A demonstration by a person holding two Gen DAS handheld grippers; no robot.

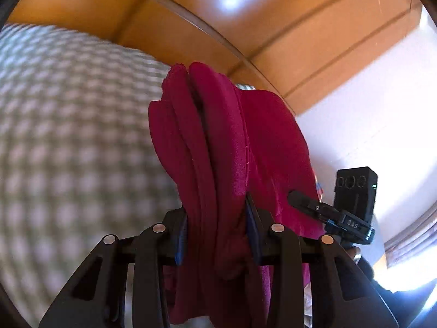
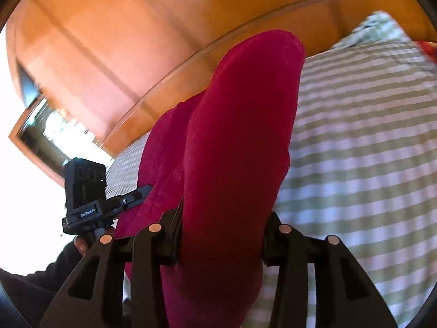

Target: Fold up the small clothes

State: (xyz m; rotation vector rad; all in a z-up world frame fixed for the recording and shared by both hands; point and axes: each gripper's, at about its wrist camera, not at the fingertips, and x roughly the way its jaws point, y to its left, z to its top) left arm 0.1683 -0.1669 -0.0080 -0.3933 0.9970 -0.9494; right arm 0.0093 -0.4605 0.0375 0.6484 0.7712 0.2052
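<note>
Jaws of the left gripper [image 1: 218,235] pinch a bunched magenta garment [image 1: 218,136], and the right gripper [image 2: 221,235] clamps another thick fold of it. The cloth hangs above the checked bedspread [image 1: 68,136], lifted clear in front of the wooden headboard [image 1: 191,27]. Folding looks midway: layers gathered, nothing yet laid flat. Both tools tilt downward, side by side.

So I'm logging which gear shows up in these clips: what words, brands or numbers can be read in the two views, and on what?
"GenRobot.AI": white print on the body of the left tool, right wrist view.
"DAS": on the body of the right tool, left wrist view; further letters too blurred.
Dark red garment, checked bedcover: no text.
</note>
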